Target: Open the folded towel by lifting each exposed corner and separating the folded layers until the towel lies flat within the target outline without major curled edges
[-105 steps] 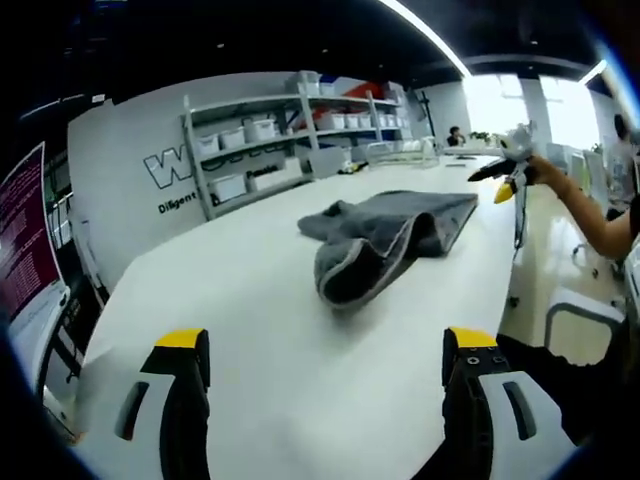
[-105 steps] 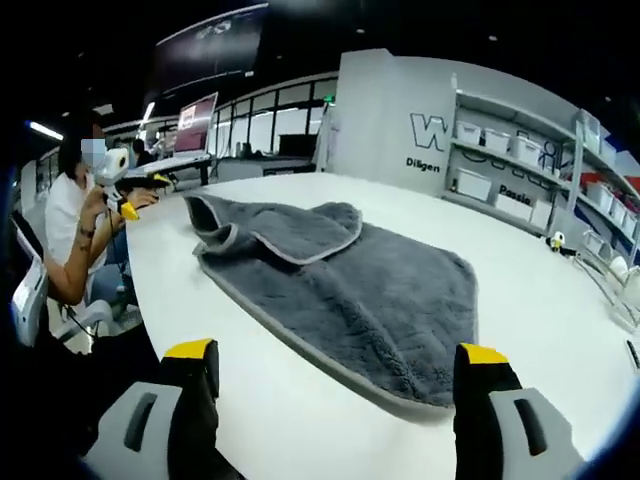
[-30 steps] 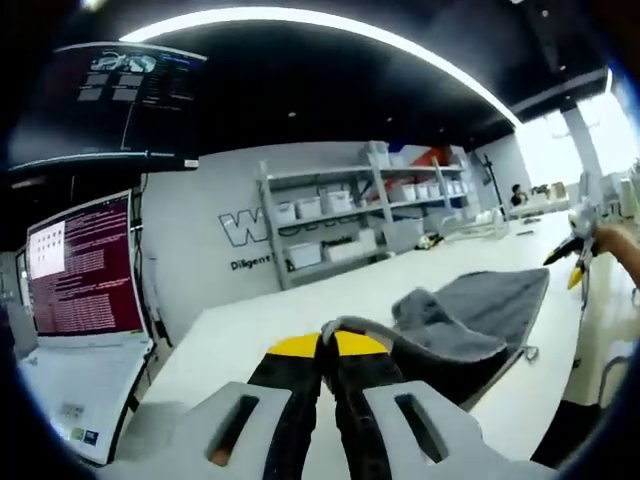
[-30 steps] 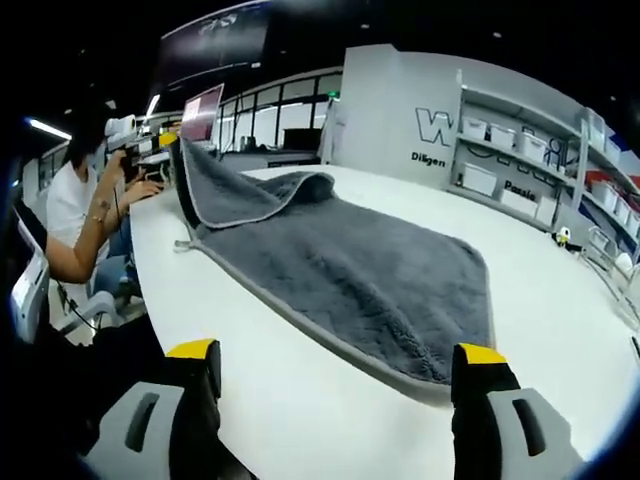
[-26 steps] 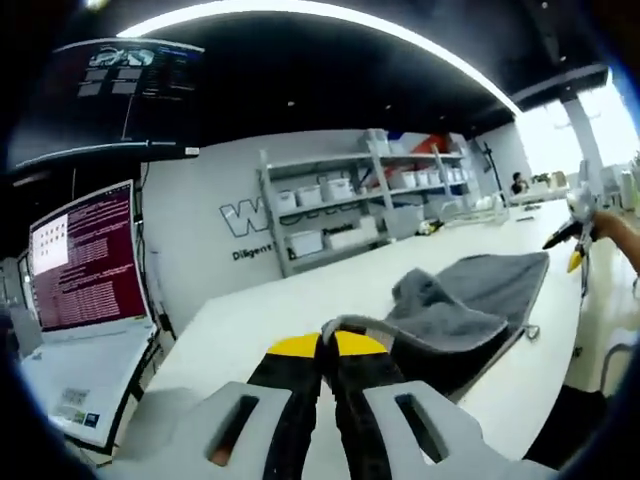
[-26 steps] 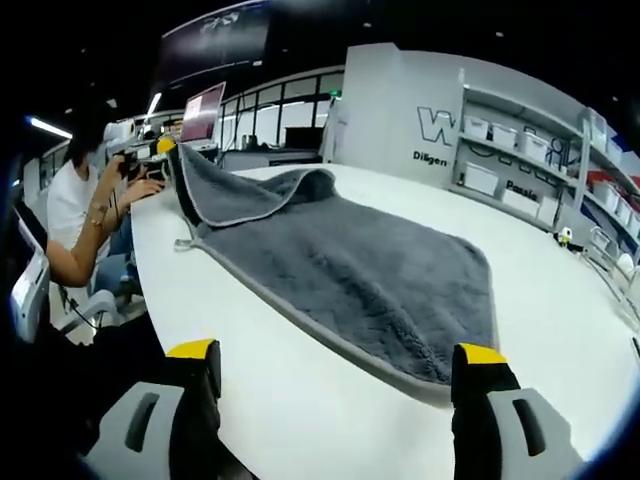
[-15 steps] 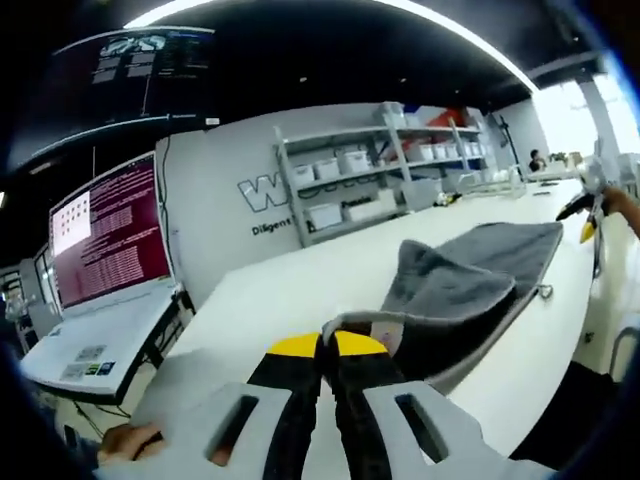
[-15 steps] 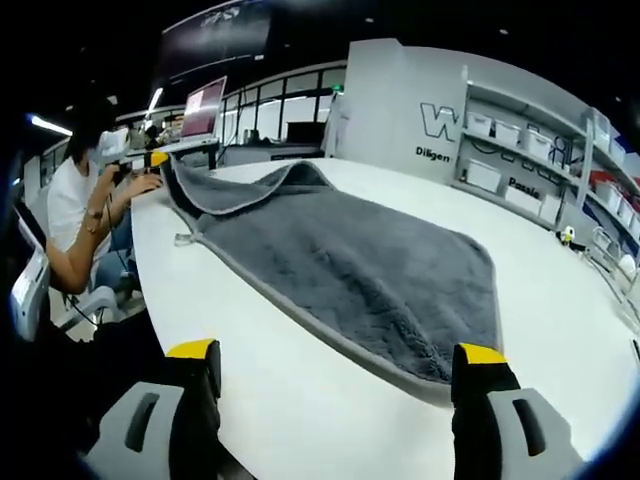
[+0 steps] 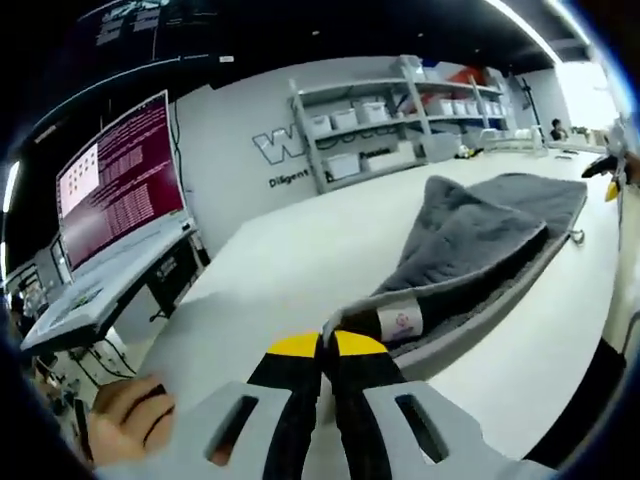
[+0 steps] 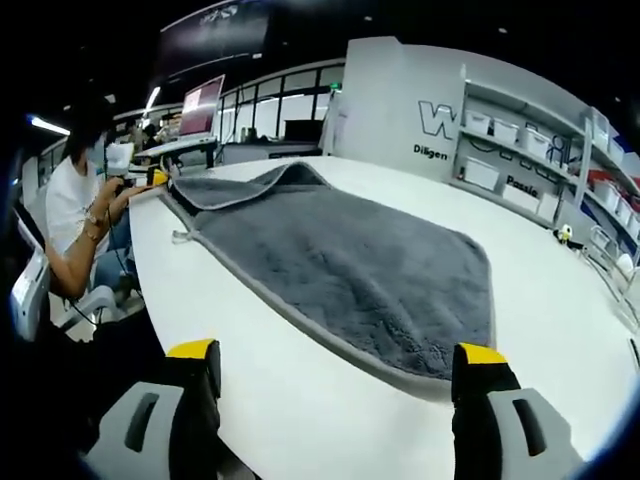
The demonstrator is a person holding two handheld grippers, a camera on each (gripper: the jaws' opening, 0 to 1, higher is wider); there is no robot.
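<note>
Table (image 10: 560,300) first: we see a long white top that carries everything, running toward a grey wall with shelving (image 9: 400,120) full of pale storage bins. On it lies the grey towel (image 10: 350,260), spread over most of the near surface in the right gripper view, its pale piped edge running along the side nearest us. The far end is not flat: one corner is folded back over the main sheet, leaving a raised flap (image 10: 250,185). In the left gripper view we see the same towel (image 9: 470,240) from the opposite end, stretching away across the table, the upper layer lying on the lower one with a ridge between them.

At the far end in the right gripper view we see a person (image 10: 75,230) seated by the table edge. A laptop (image 9: 110,200) with a purple-lit screen stands on a separate stand beside the table.

Our left gripper (image 9: 322,350) has its yellow-tipped jaws pressed together on the towel's corner, just beside a small white label (image 9: 398,322) sewn into the hem. A hand (image 9: 125,420) shows at the lower left of that view. Our right gripper (image 10: 337,362) hangs over the near table edge, jaws spread wide, short of the towel's hem and touching nothing.
</note>
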